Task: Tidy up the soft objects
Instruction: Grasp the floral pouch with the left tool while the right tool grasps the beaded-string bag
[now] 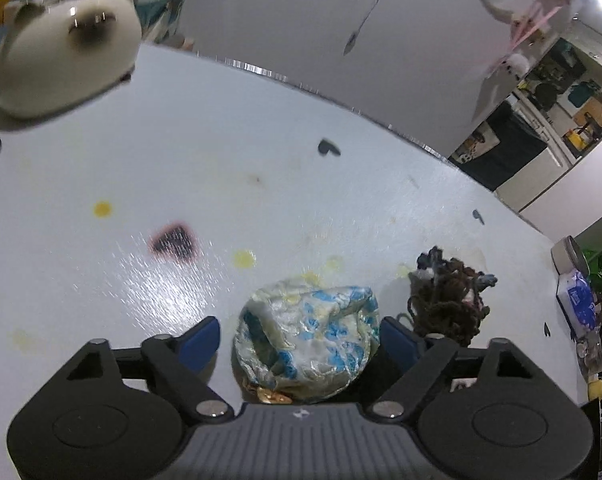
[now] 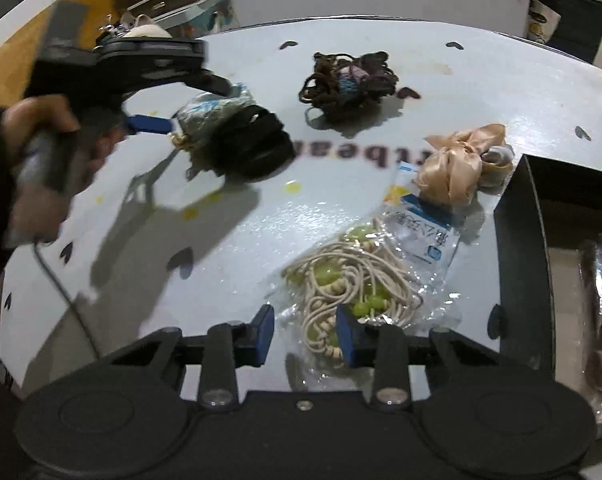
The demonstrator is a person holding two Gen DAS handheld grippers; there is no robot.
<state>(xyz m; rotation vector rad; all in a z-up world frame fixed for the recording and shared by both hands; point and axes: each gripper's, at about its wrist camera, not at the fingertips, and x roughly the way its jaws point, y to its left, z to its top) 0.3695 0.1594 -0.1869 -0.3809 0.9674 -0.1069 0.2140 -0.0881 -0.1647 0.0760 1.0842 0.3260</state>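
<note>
A crumpled white cloth bundle with blue and yellow print (image 1: 309,340) lies on the pale table (image 1: 221,140). My left gripper (image 1: 301,340) straddles it with a gap at the left pad, so it stands open; the right wrist view shows it too (image 2: 189,104), in a person's hand. A clear bag of cream cord with green beads (image 2: 353,280) lies under my right gripper (image 2: 305,334). Its blue pads sit either side of the bag's near end, and the left pad stands clear of the cord. A dark yarn tangle (image 2: 349,84) sits farther back.
A peach satin bow (image 2: 461,164), a blue-labelled packet (image 2: 425,228) and a black fabric item (image 2: 257,148) lie on the table. A black open box (image 2: 521,260) stands at the right edge. A white cat plush (image 1: 69,44) sits at the far left corner.
</note>
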